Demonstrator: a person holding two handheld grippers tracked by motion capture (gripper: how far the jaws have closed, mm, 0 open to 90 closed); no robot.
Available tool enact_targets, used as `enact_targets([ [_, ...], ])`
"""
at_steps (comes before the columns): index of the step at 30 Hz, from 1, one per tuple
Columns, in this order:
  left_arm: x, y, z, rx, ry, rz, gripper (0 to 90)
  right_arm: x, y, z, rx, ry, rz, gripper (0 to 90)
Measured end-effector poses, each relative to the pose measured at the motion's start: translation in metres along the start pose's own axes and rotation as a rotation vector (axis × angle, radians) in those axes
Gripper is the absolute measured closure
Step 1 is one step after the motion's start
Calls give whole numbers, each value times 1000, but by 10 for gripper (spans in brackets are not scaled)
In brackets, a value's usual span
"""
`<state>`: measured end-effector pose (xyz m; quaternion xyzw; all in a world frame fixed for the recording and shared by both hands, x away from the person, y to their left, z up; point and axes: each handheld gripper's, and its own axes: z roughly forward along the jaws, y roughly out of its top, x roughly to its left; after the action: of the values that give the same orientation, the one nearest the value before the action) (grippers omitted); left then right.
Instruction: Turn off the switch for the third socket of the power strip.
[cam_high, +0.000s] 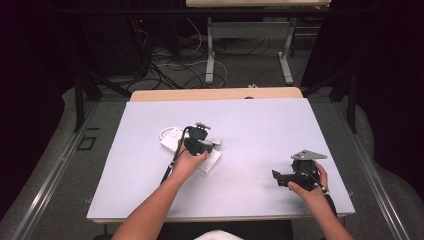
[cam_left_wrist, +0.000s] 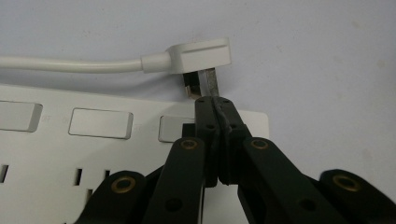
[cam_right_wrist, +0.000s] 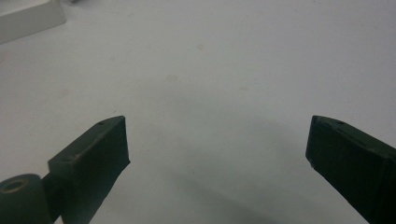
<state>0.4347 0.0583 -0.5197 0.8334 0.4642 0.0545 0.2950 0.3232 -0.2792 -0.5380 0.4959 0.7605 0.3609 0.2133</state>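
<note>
Over the power strip (cam_left_wrist: 84, 140) at mid-bench, the left tongs (cam_left_wrist: 214, 100) clench a prong of the white plug (cam_left_wrist: 201, 58). Right tongs (cam_right_wrist: 217, 140) idle, released. Next move likely calls for aligning the prongs with a socket.

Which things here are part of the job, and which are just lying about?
In the job:
white power strip
white plug, a prong pinched by the left gripper

Lying about:
right gripper, open, holding nothing
cables on the floor
</note>
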Motion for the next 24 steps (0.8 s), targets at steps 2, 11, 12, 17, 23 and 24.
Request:
enact_targets([
  [2,-2,0,1,-8,-2,-14,880,0,0,0,-1,-1,-1,54],
  [11,-7,2,1,-6,-8,6,780,0,0,0,1,1,0,54],
  [12,-7,2,0,-5,-14,7,780,0,0,0,1,1,0,54],
  [17,-8,3,-2,-16,-20,5,710,1,0,1,2,1,5,54],
  [23,-10,3,-4,-28,-33,-12,647,0,0,0,2,1,1,54],
  [24,-9,3,-4,-37,-35,-8,636,1,0,0,3,2,6,54],
])
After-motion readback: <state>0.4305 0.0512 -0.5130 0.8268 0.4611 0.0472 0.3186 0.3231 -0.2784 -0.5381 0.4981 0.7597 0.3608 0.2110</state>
